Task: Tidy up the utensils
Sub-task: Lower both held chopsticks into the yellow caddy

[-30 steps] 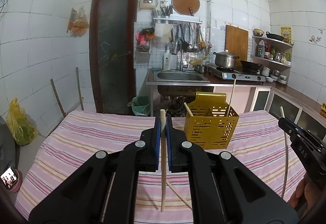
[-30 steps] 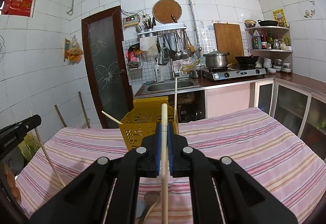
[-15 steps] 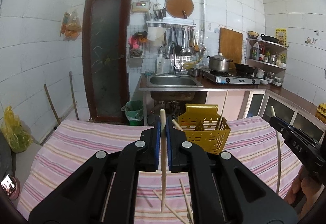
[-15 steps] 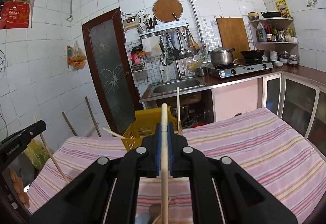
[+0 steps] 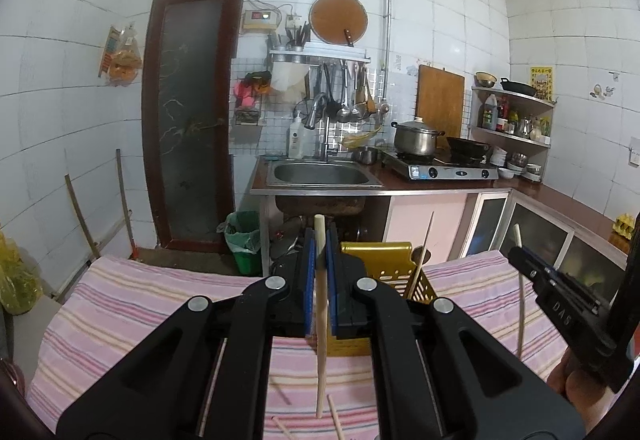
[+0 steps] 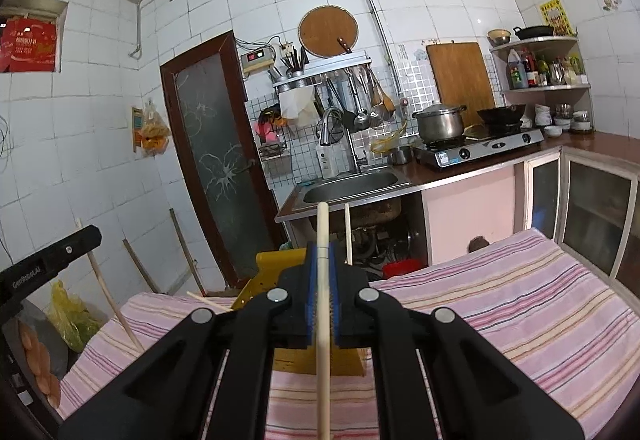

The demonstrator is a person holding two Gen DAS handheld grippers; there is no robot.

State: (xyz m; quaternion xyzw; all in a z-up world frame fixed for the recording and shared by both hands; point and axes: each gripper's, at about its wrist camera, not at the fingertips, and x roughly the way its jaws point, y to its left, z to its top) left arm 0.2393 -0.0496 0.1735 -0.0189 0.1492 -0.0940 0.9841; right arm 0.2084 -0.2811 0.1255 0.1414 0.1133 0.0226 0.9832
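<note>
A: Two grippers, two sticks. Your left gripper [image 5: 319,240] has its blue pads clamped tight on a pale wooden chopstick [image 5: 321,340], which stands nearly upright, its top poking above the jaws and its lower end hanging over the pink striped cloth [image 5: 132,308].

B: And your right gripper [image 6: 323,252]?

A: The same: jaws squeezed narrow on a second pale wooden chopstick [image 6: 323,360], upright, running down between the pads and out of the bottom of the view.

B: Where is the yellow perforated plastic utensil holder [image 5: 394,268]?

A: Just beyond your left gripper's tips and slightly to their right, standing on the cloth, largely hidden behind the black fingers. From your right gripper it sits straight ahead, behind the jaws and peeking out on their left side. Thin sticks stand in it already.

B: Anything loose?

A: Below your left gripper, a few more loose chopsticks [image 5: 335,418] lie on the cloth near the hanging stick's lower end. Your right gripper also appears at the right of the left view, its stick held upright.
</note>
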